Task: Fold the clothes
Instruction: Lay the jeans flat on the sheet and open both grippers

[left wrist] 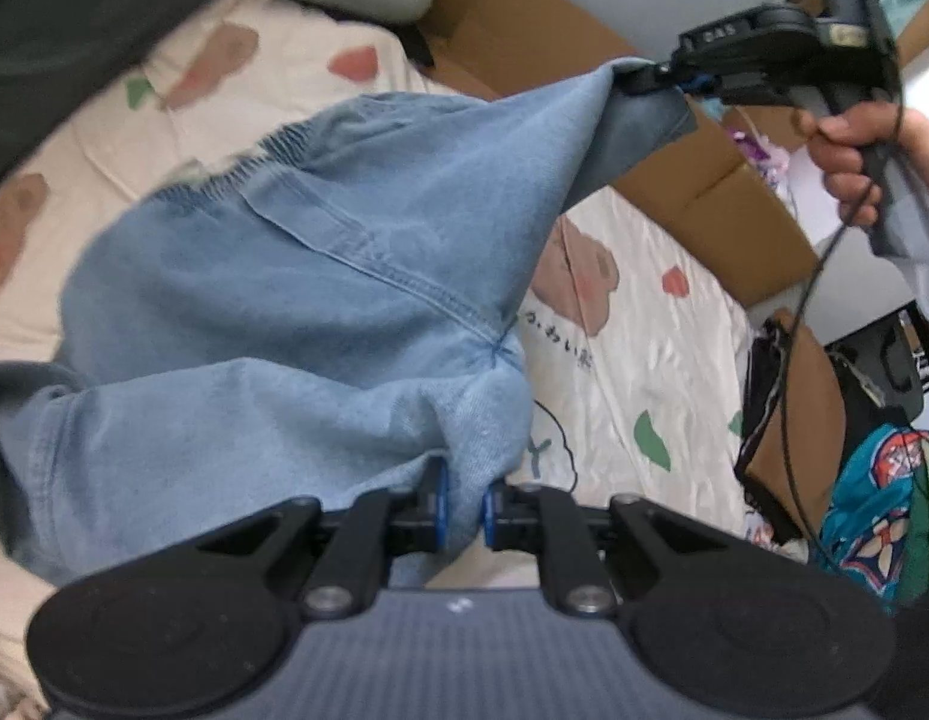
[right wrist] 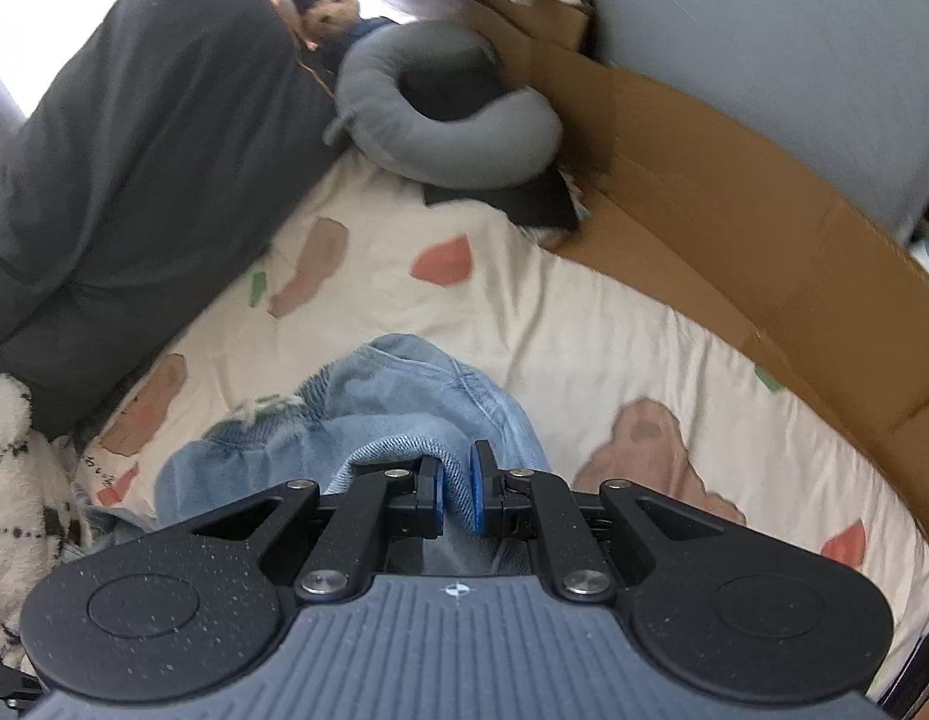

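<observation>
Both grippers' fingers [left wrist: 443, 501] [right wrist: 458, 495] pinch blurred jeans [left wrist: 272, 312], their legs cut off.

- The jeans [left wrist: 272, 300] are hanging over the bedsheet [left wrist: 632, 360], between my two grippers.
- My left gripper [left wrist: 464, 507] is sitting nearer me, my right gripper [left wrist: 662, 75] farther off.
- Cardboard [right wrist: 734, 210] is lying right of the bedsheet.

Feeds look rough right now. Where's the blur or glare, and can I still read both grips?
Left wrist: jeans and bedsheet motion-blurred, edges fisheye-bent; left gripper sharp, jaws shut on denim. Right wrist: window glare blows out top-left; right gripper crisp, jaws pinching denim.
</observation>
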A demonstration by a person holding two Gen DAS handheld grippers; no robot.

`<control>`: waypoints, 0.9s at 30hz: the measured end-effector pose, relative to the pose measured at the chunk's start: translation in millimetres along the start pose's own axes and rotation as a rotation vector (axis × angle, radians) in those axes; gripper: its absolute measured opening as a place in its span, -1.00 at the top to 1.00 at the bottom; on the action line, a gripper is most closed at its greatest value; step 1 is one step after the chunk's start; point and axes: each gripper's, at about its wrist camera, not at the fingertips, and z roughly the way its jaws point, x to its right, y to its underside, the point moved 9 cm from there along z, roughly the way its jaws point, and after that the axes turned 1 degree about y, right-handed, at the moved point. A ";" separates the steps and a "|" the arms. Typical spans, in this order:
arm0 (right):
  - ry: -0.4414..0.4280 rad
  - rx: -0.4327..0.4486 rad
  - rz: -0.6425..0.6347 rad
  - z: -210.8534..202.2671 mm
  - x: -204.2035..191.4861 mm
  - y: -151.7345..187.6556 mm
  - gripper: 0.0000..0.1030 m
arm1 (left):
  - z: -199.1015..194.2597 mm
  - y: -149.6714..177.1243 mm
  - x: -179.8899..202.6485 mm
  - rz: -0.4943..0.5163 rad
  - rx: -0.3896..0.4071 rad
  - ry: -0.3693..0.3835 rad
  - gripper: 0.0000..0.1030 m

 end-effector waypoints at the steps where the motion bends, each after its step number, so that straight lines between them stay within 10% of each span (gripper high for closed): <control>1: 0.006 -0.007 0.011 3.5 6.7 5.5 0.85 | 7.7 -3.6 0.8 0.001 -0.011 0.002 0.74; 11: 0.012 -0.078 0.179 27.3 74.0 74.1 0.73 | 9.7 -21.2 26.8 0.088 -0.060 0.111 0.07; 15: 0.016 -0.083 0.235 27.4 89.6 98.2 0.69 | -8.8 -32.3 1.8 0.099 -0.015 0.045 -0.02; 19: 0.018 -0.061 0.282 23.5 106.2 107.2 0.18 | -17.7 -39.5 -41.3 0.044 0.011 -0.043 -0.02; 27: 0.037 -0.056 0.282 27.1 125.7 117.4 0.17 | -28.9 -66.3 -124.0 -0.013 0.116 -0.208 -0.02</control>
